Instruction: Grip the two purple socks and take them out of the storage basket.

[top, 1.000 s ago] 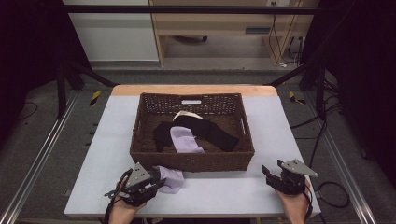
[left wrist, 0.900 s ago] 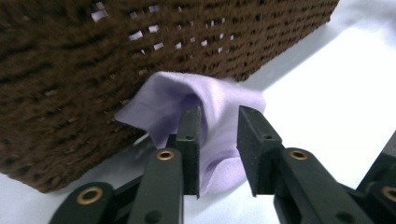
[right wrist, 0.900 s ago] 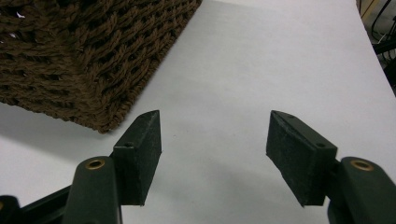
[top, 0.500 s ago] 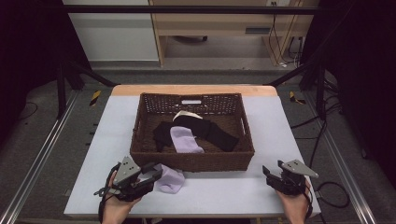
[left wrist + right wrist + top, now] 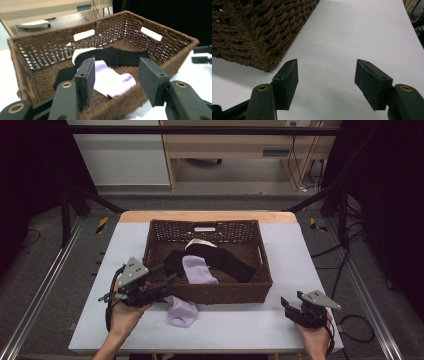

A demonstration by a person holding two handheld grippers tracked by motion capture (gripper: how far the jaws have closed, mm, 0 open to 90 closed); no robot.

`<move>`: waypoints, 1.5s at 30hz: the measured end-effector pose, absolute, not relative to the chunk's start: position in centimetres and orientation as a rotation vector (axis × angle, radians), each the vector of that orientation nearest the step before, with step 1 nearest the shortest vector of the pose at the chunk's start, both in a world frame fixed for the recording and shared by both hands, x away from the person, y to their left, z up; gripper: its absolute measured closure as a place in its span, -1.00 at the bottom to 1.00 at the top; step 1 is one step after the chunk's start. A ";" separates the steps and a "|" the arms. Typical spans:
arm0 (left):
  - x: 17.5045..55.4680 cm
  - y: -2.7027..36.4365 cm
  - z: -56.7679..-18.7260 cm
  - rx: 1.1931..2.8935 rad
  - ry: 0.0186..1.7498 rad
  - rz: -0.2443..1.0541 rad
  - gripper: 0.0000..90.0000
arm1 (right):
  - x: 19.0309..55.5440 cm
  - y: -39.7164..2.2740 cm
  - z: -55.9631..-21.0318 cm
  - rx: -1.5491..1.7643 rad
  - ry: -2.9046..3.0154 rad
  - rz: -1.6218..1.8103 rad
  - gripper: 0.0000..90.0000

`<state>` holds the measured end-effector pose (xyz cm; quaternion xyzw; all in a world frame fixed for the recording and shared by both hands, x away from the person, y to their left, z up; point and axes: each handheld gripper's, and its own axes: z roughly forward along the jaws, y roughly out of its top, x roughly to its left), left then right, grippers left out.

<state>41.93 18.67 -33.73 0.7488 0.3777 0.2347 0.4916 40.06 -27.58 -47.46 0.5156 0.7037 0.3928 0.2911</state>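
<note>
Table (image 5: 310,265): basket (image 5: 207,292) w/ socks, lilac sock (image 5: 181,311) outside.

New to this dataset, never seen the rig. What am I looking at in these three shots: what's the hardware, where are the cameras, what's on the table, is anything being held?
No robot here: a person holds a two-jaw tool in each hand. The high view looks down on the white table from above the person's side. It shows the left hand-held gripper by the near left corner of a brown wicker basket, and the right hand-held gripper low at the right.

The other two pictures come from cameras riding on the tools, looking along their black jaws.

Inside the basket lie a black sock, a lilac sock and a cream one. Another lilac sock lies on the table in front of the basket.

Nothing is held: both pairs of jaws stand open and empty, the left aimed into the basket, the right over bare table.
</note>
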 end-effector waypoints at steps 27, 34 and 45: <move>52.1 14.1 -31.7 1.799 0.969 0.686 0.05 | 40.2 -27.5 -47.3 1.370 1.876 1.049 -0.21; 54.1 13.3 -33.7 1.852 1.026 0.720 0.10 | 40.3 -27.4 -47.3 1.371 1.880 1.056 -0.21; 56.5 11.5 -37.3 1.985 1.069 0.686 0.15 | 40.4 -27.5 -47.4 1.370 1.879 1.059 -0.21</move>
